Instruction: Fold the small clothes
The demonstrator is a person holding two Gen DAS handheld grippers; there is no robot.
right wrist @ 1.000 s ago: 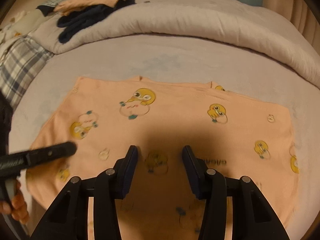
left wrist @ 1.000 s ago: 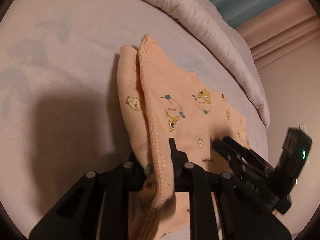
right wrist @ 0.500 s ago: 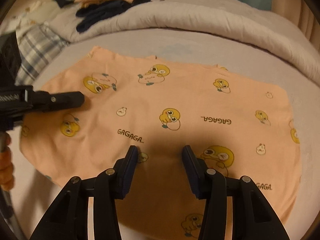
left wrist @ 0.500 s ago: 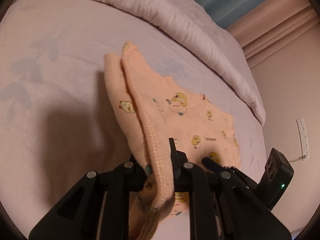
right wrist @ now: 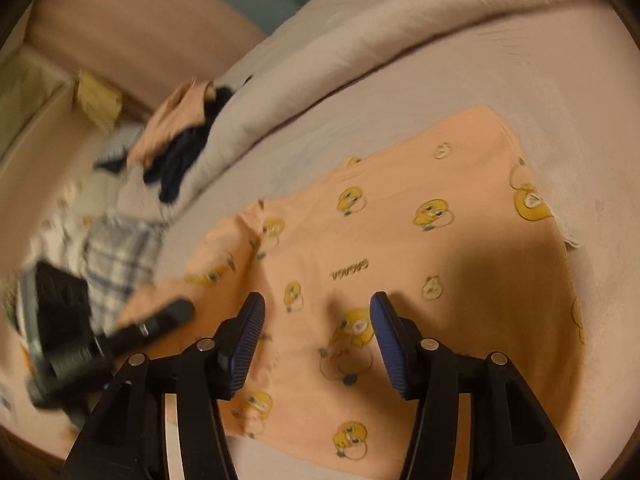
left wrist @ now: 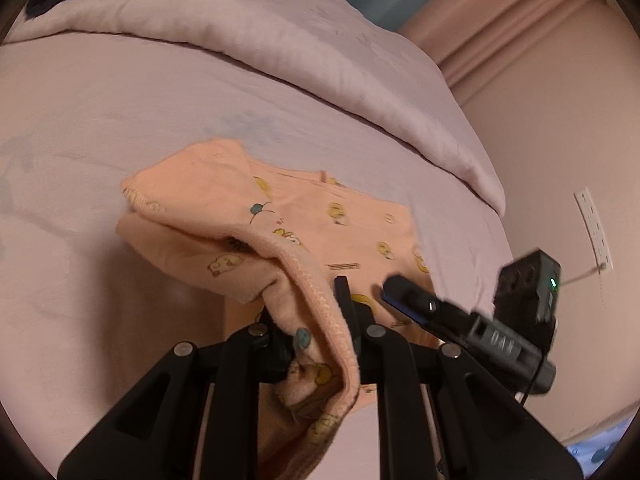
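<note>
A peach baby garment (right wrist: 400, 248) printed with yellow ducks lies spread on the pale bed sheet (right wrist: 540, 92). My left gripper (left wrist: 312, 304) is shut on its stitched edge and holds that edge lifted, so the cloth (left wrist: 224, 216) drapes over in a loose fold. This gripper also shows, blurred, in the right wrist view (right wrist: 172, 314) at the garment's left side. My right gripper (right wrist: 316, 304) hovers over the garment's middle; its jaws are opening, with nothing between the blue pads. One of its fingers (left wrist: 404, 292) reaches in beside the lifted edge.
A rolled pale duvet (left wrist: 280, 40) runs along the far side of the bed. Dark and peach clothes (right wrist: 184, 136) are piled on it, with a plaid cloth (right wrist: 120, 256) lower left. A wall socket (left wrist: 596, 228) and curtains (left wrist: 500, 20) lie to the right.
The left gripper has risen and carried the held edge along, and the fold now leans left. The right gripper has rolled and swung across the garment, and its jaws stand wider.
</note>
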